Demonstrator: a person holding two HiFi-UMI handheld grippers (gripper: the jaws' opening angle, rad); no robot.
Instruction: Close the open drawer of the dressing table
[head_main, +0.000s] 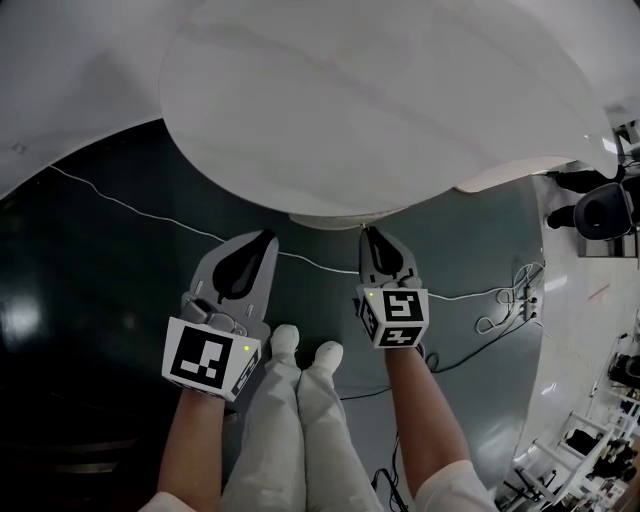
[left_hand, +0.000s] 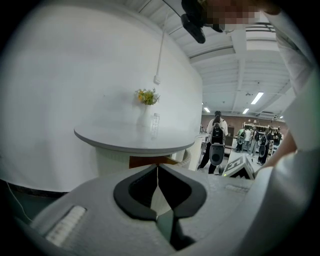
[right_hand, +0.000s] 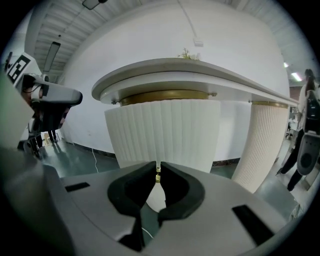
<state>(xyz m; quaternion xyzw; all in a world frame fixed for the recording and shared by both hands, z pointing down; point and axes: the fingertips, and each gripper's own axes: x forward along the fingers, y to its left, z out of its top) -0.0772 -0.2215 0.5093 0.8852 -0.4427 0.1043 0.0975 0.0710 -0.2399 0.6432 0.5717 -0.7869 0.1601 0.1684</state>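
- Counted two grippers, left gripper (head_main: 262, 240) and right gripper (head_main: 372, 238), each grey and smooth with dark padded jaws and one black-and-white marker cube (head_main: 210, 358) at the back.
- Counted one desk (head_main: 380, 100), directly above and ahead of both grippers; white, rounded, smooth top with a gold band beneath.
- Counted one drawer (right_hand: 165, 132), straight ahead of the right gripper: curved, cream, ribbed front, jutting slightly out from under the desk top.
- Counted one small brass knob (right_hand: 157, 173) on that front, glimpsed in the slit at the right gripper's tips.
- Found the right gripper's jaws drawn almost together; could not tell whether pinching the knob or merely in front of it.
- Found the left gripper's jaws pressed together, holding nothing, short of the desk.
- Counted one ribbed cream leg (right_hand: 262, 145), right of the right gripper.
- Counted one yellow flower bunch (left_hand: 147, 96) on the desk, beyond the left gripper.
- Noted one thin white cable (head_main: 130, 207) on the dark glossy floor (head_main: 90, 300), passing beneath both grippers.
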